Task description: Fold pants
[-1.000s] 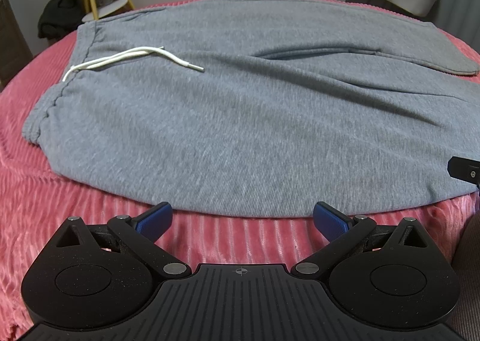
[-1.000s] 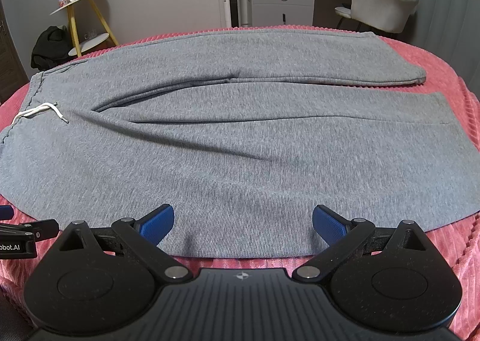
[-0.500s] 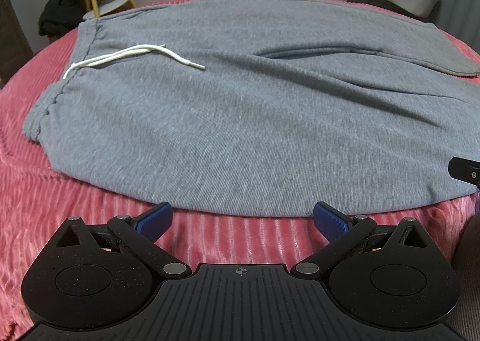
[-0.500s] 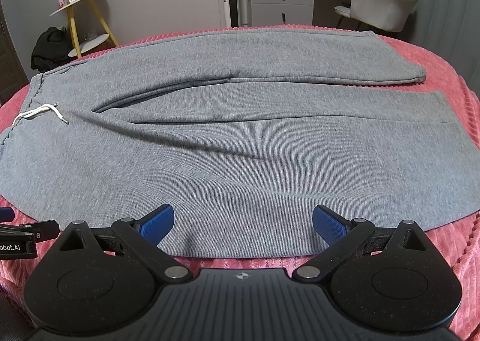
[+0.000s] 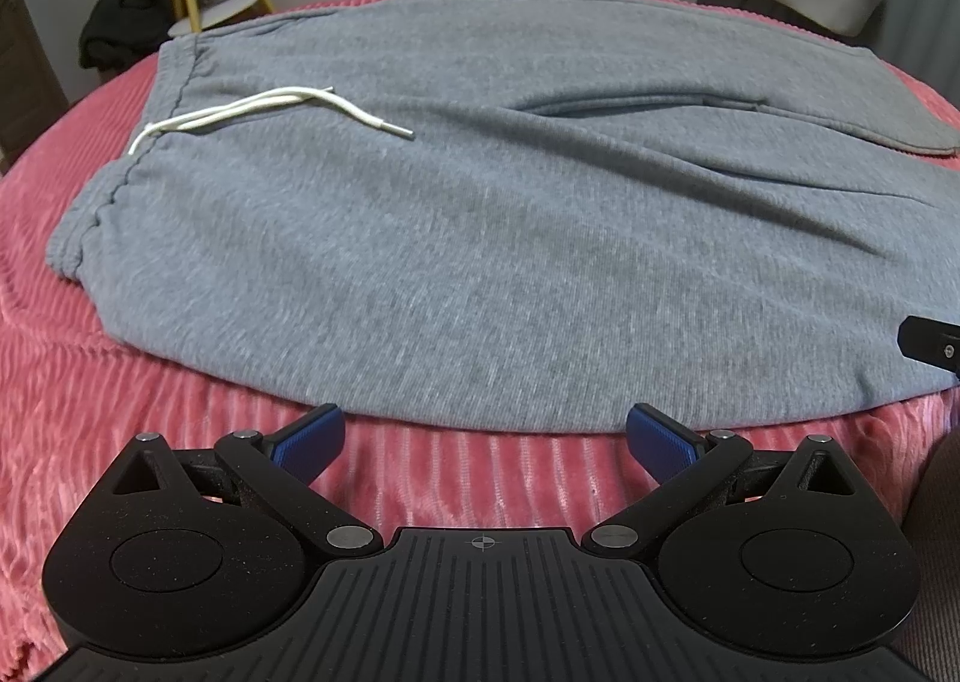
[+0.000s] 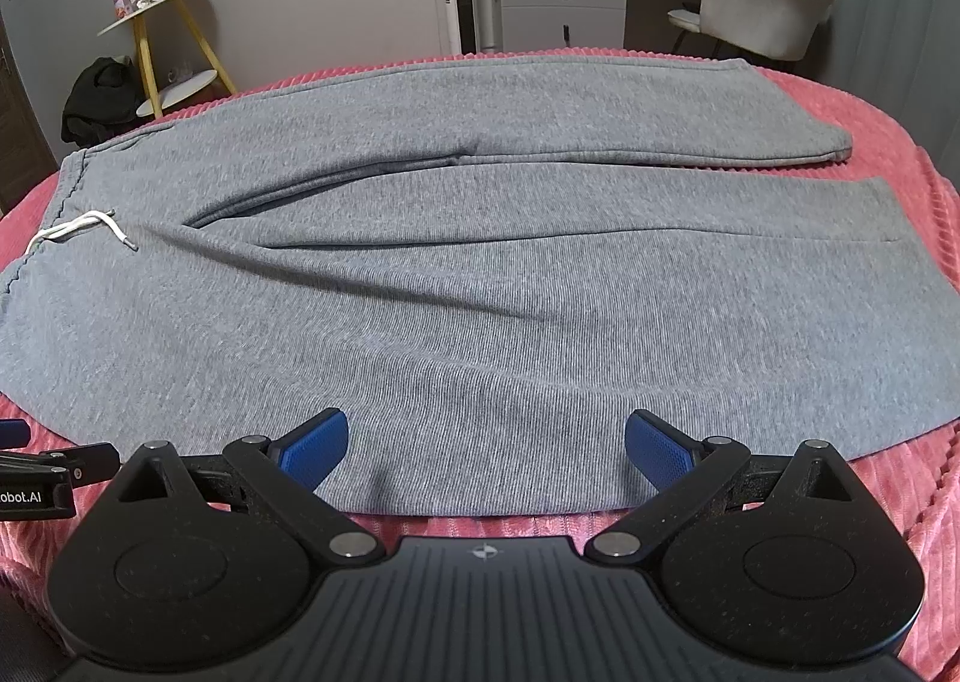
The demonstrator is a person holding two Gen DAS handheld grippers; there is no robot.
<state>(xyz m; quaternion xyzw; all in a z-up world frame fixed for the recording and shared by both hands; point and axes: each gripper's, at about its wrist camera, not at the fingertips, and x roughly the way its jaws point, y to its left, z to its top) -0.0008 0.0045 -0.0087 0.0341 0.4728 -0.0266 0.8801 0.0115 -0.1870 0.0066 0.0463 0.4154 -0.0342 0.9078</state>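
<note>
Grey sweatpants point(image 5: 480, 238) point(image 6: 480, 274) lie flat across a pink ribbed blanket point(image 5: 120, 430) point(image 6: 888, 478), waistband to the left, both legs running right. A white drawstring point(image 5: 264, 108) point(image 6: 78, 229) rests on the waist area. My left gripper point(image 5: 485, 437) hovers open just short of the pants' near edge, close to the waist end, nothing between its blue pads. My right gripper point(image 6: 486, 437) is open too, its pads over the near edge of the front leg, holding nothing. Each gripper's tip shows at the border of the other's view.
Beyond the bed stand a yellow-legged side table point(image 6: 150, 15) with a dark bag point(image 6: 99, 99) below it, a grey cabinet point(image 6: 558, 3) and a pale upholstered chair point(image 6: 762, 3). The blanket drops away at the near edge.
The left wrist view has shifted very slightly; the pants and both grippers stay as they were, both open.
</note>
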